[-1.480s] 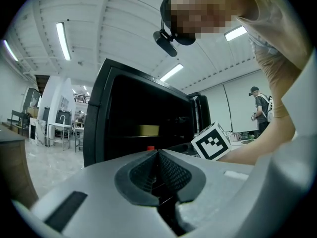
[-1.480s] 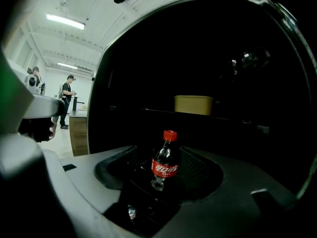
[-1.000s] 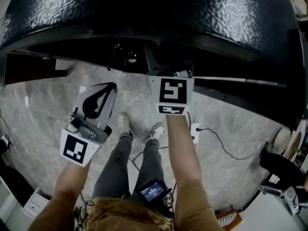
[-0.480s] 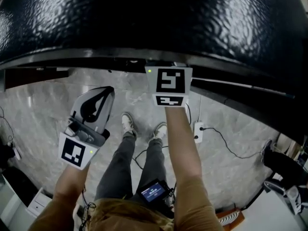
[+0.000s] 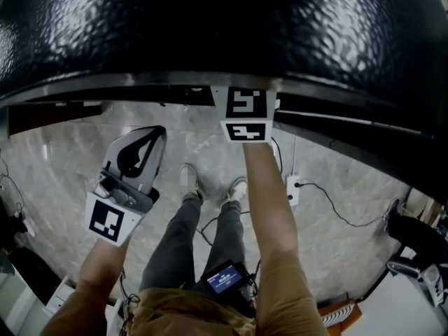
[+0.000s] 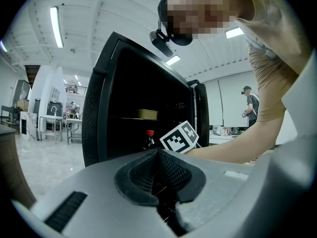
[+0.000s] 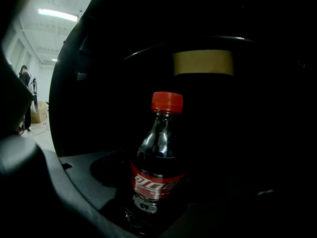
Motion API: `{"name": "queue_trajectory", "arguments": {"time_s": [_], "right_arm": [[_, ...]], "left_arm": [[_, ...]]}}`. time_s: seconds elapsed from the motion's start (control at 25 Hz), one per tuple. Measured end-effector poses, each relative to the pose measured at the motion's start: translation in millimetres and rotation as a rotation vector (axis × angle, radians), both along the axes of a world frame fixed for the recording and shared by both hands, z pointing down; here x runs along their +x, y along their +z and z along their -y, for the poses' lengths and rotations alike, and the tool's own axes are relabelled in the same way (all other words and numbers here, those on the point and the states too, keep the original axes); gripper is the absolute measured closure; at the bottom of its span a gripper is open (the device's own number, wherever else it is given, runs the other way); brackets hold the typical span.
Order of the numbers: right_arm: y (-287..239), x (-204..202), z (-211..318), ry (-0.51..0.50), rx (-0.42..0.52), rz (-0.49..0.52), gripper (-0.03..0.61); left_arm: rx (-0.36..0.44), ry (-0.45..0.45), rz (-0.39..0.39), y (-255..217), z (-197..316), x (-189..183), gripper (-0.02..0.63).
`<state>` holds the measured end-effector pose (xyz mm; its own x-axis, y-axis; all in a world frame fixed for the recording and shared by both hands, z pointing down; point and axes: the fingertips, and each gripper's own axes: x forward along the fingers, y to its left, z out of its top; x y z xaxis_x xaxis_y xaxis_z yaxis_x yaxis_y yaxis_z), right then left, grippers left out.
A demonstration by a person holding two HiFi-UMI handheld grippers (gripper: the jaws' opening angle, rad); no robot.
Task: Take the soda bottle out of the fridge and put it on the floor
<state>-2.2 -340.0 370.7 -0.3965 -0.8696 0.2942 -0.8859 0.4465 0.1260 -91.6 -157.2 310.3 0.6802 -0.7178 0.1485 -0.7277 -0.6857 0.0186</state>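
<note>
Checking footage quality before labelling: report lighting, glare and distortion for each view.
Head view: glare ripples across the fridge top, the floor is evenly lit, and straight edges bow. Left gripper view: bright room, dark fridge interior, strong barrel distortion. Right gripper view: very dark; only the soda bottle and a pale box above it show clearly.

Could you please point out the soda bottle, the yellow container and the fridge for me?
soda bottle [image 7: 157,181]: right gripper view, on its red label.
yellow container [image 7: 203,63]: right gripper view, on its front face.
fridge [image 6: 99,113]: left gripper view, on its dark side wall.
</note>
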Motion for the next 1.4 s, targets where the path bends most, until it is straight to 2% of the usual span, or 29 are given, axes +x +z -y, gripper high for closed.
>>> {"name": "queue_trajectory", "arguments": {"time_s": [0.08, 0.28, 0.6, 0.84, 1.04, 1.4], "right_arm": [[4, -2, 1, 0.001, -0.01, 0.023, 0.264], [-2, -3, 2, -0.002, -0.001, 0.005, 0.269], [-20, -1, -23, 0.006, 0.024, 0.02, 0.273], [-46, 2, -54, -0.013, 0.107, 0.046, 0.272], [-47, 4, -81, -0.047, 0.111, 0.062, 0.272], [-22, 12, -131, -0.13, 0.088, 0.041, 0.272]], "left_arm": [[-0.002, 0.007, 0.002, 2, 0, -3, 0.612], [0.0, 0.015, 0.008, 5, -1, -12, 0.612], [0.009, 0.031, 0.003, 10, -6, -21, 0.612], [0.042, 0.027, 0.007, 5, -10, -17, 0.612], [0.071, -0.015, 0.016, 6, -8, -19, 0.612], [0.107, -0.088, -0.013, 41, -23, -2, 0.612]]}}
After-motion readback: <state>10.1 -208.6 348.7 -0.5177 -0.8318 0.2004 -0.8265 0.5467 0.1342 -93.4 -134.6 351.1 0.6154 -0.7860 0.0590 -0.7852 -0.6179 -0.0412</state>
